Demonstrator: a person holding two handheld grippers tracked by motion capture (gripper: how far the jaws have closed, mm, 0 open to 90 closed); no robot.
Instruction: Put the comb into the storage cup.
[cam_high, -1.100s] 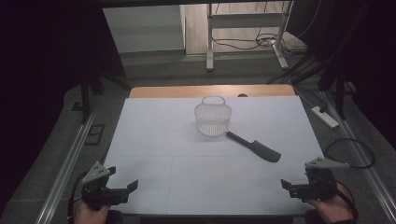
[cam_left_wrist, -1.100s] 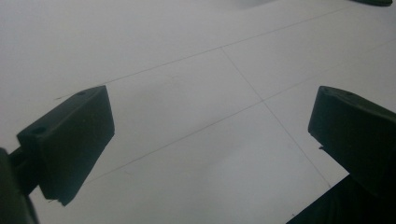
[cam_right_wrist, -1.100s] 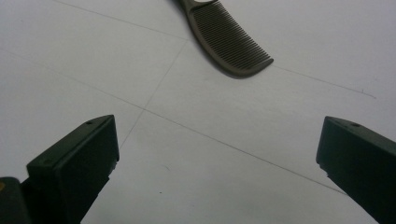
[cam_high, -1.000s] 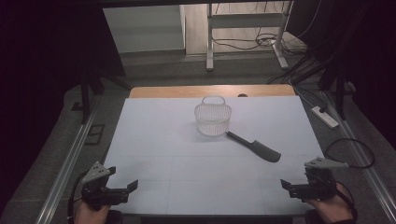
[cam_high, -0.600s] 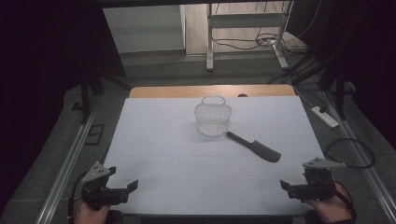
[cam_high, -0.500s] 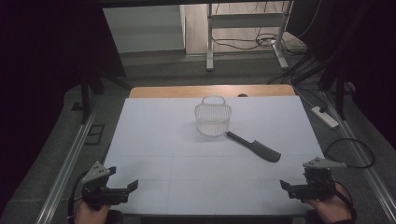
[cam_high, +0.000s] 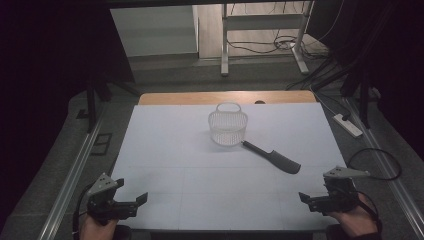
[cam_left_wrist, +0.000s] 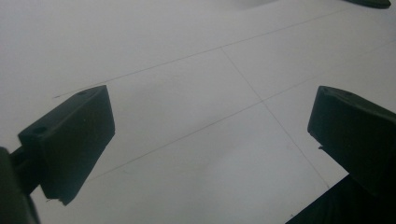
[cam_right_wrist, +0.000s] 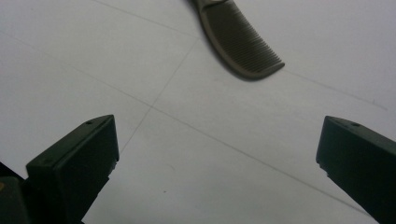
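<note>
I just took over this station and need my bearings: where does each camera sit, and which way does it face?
High view: above the person's side, facing forward and down on the white table; basket, comb, both hands with left gripper and right gripper.
Left gripper view: rides the left gripper, open jaws over bare table.
Right gripper view: rides the right gripper, open jaws facing the comb.
Shared: comb, table.

Black comb (cam_high: 272, 156) lies touching white basket (cam_high: 227, 124).

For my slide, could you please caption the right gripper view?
Open right gripper over the white table, comb lying just ahead.
</note>
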